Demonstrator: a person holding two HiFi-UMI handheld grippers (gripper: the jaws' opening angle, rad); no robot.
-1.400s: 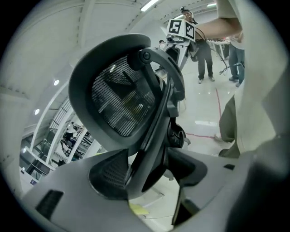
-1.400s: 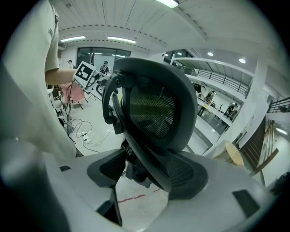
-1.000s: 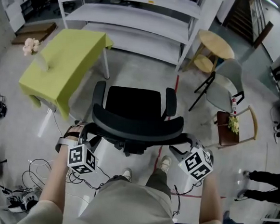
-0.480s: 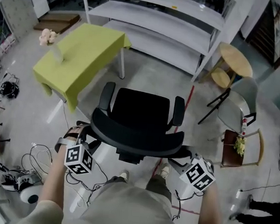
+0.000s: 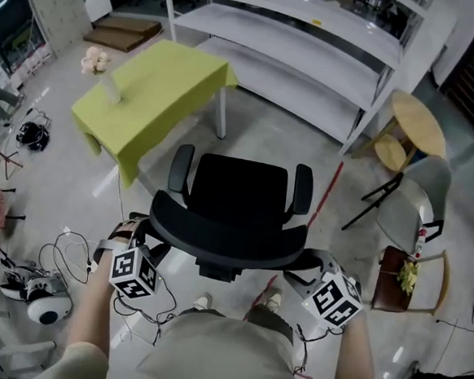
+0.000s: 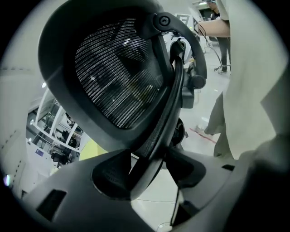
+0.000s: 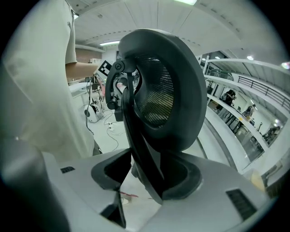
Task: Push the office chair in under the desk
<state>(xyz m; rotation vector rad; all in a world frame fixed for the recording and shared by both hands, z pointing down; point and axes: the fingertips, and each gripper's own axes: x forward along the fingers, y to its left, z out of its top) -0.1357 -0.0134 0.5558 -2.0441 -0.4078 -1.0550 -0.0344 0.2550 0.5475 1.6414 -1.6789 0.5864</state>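
The black mesh-backed office chair stands on the pale grey floor right in front of me. Its seat faces away from me and its curved backrest is nearest my body. My left claw is clenched on the left end of that backrest's rim. The left gripper view shows the dark frame running between the two pads. My right claw is clamped on the right end the same way, with the frame wedged between its pads.

The chair is not under the lime-green cloth-covered counter. That counter sits ahead and to the left, its near corner close to the chair's left armrest. A small pale plush toy lies at its far end. Behind the counter runs long white metal shelving. To the right are a round wooden side table and a grey shell chair. Tangled cables lie on the floor to my left.
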